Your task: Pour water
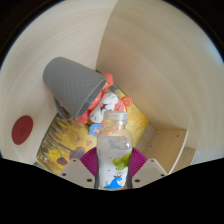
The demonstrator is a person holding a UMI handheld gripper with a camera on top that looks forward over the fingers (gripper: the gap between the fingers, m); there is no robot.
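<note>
Tool (113, 172) pinching a clear baby bottle (114, 150) — both pads (90, 162) press its lower body, bottle upright, neck open, no cap visible. Printed blue-green figures on its wall; water level inside cannot be read.

Grey cup (72, 83) sits just beyond the bottle, tipped on its side or leaning, mouth facing away toward the far edge of the pale round worktop (150, 60). It rests on a colourful picture mat (135, 122). A red disc (22, 127) lies apart, near the worktop's edge.

Judgement: the pour is not begun. The cup looks badly placed to receive water — confirm its mouth is reachable first. Keep the grip low and firm, bring the neck over the rim, then roll slowly so the stream starts thin.
</note>
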